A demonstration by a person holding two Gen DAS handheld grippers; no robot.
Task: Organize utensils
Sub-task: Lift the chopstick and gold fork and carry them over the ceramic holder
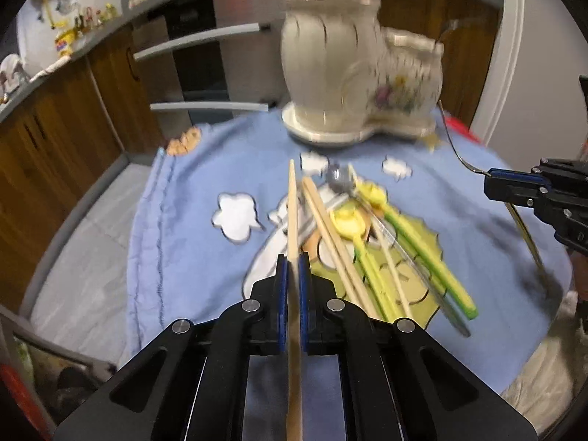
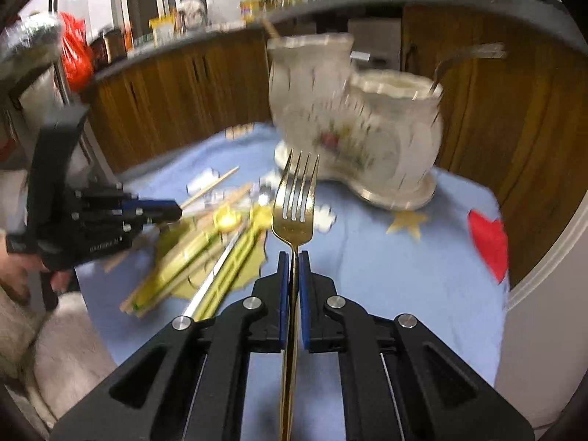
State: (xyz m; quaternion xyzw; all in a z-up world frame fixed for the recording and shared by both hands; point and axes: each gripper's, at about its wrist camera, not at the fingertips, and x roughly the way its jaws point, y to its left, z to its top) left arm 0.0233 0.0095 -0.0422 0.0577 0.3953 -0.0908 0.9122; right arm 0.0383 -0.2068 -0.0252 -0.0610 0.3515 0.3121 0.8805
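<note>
My left gripper (image 1: 293, 262) is shut on a wooden chopstick (image 1: 292, 205) that points toward a white ceramic two-cup holder (image 1: 352, 70) at the far side of the table. A pile of chopsticks, yellow-green spoons (image 1: 367, 242) and a metal utensil lies just right of it. My right gripper (image 2: 293, 261) is shut on a gold fork (image 2: 296, 202), tines up, held above the cloth in front of the holder (image 2: 352, 125). The holder has a chopstick in its tall cup and a metal utensil in its low cup. Each gripper shows in the other's view: the right (image 1: 492, 180), the left (image 2: 176, 210).
A blue cloth with cloud, star and heart patches (image 2: 386, 275) covers the round table. Wooden cabinets (image 1: 73, 117) and an oven with grey handles (image 1: 205, 40) stand behind. A white fridge side (image 1: 533, 55) rises at the right.
</note>
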